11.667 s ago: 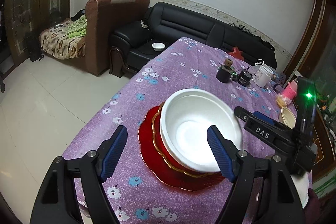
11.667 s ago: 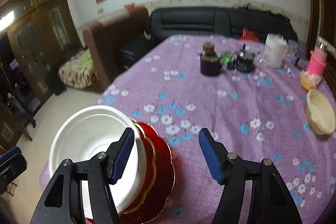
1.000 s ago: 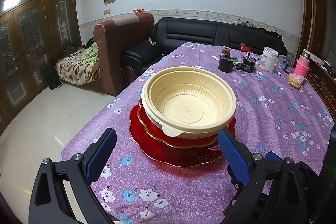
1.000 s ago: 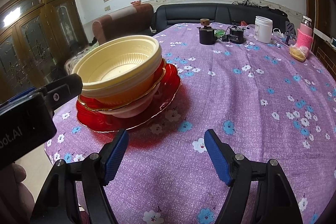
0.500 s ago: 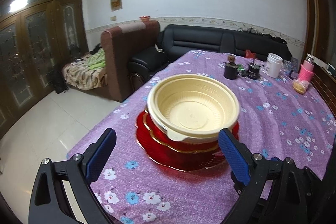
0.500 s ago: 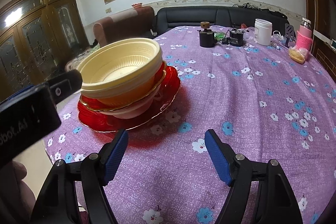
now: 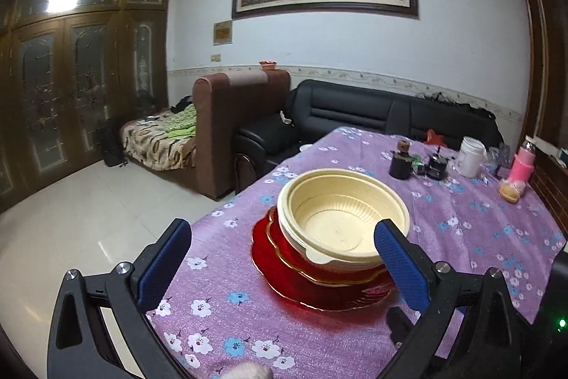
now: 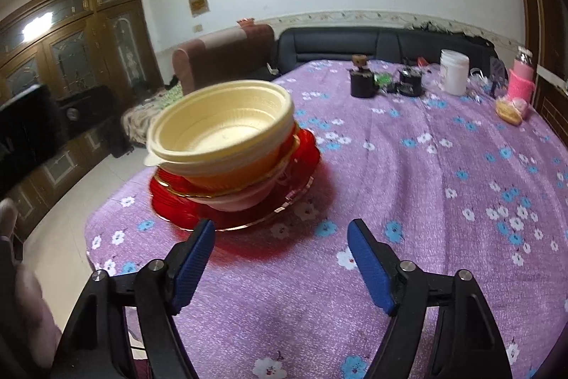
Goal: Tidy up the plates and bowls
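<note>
A cream plastic bowl (image 7: 342, 219) sits on top of a stack: under it a white bowl, a gold-rimmed red plate and a large red plate (image 7: 312, 286), on the purple flowered tablecloth (image 7: 461, 222). The stack also shows in the right wrist view, with the cream bowl (image 8: 223, 130) over the red plate (image 8: 248, 212). My left gripper (image 7: 280, 258) is open and empty, held back above the table's near edge. My right gripper (image 8: 280, 251) is open and empty, just short of the stack.
At the table's far end stand a black jar (image 7: 400, 164), a white tub (image 7: 470, 157), a pink bottle (image 7: 522, 166) and small items. A brown armchair (image 7: 234, 116) and black sofa (image 7: 372, 116) lie beyond the table.
Both grippers have pulled back and lifted away from the stack, which now looks smaller and farther. The stack itself has not moved. Long before, the white bowl was on top without the cream bowl.
</note>
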The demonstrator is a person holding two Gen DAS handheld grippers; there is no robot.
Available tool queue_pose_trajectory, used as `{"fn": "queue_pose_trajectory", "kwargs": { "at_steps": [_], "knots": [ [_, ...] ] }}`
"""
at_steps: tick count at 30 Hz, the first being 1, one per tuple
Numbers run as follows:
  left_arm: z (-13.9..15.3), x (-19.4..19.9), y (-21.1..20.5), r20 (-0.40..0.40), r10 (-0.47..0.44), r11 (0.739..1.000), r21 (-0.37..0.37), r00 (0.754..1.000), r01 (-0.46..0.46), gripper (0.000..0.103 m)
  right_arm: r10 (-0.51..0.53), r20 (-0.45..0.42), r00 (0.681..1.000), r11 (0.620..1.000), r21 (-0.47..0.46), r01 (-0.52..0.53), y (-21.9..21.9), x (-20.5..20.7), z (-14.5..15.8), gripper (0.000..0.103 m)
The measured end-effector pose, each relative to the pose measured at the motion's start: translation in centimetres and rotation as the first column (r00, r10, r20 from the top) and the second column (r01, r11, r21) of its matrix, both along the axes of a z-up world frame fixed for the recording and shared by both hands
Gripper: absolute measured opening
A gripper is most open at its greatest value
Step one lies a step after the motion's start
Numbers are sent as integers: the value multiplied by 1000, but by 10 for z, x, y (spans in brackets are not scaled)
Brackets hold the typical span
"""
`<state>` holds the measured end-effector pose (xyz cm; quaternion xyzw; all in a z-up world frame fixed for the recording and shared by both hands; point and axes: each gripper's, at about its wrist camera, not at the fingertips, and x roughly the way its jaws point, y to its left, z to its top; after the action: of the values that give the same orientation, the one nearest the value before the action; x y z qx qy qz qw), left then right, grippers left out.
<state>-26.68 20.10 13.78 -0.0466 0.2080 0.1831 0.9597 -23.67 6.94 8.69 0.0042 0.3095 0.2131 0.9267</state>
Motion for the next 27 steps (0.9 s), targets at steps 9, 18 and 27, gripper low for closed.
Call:
{"fn": "queue_pose_trajectory", "kwargs": {
  "at_steps": [9, 18, 27],
  "knots": [
    [-4, 8, -3, -58, 13, 999, 46, 998, -11, 103, 54, 13, 998, 998, -37, -53, 15, -5, 1, 85],
    [-12, 14, 5, -108, 3, 1000, -6, 994, -4, 103, 55, -7, 998, 998, -42, -55, 16, -3, -4, 85],
    [-14, 17, 3, -118, -5, 1000, -13, 993, 3, 103, 53, -16, 998, 998, -44, -54, 17, -1, -4, 86]
  ]
}}
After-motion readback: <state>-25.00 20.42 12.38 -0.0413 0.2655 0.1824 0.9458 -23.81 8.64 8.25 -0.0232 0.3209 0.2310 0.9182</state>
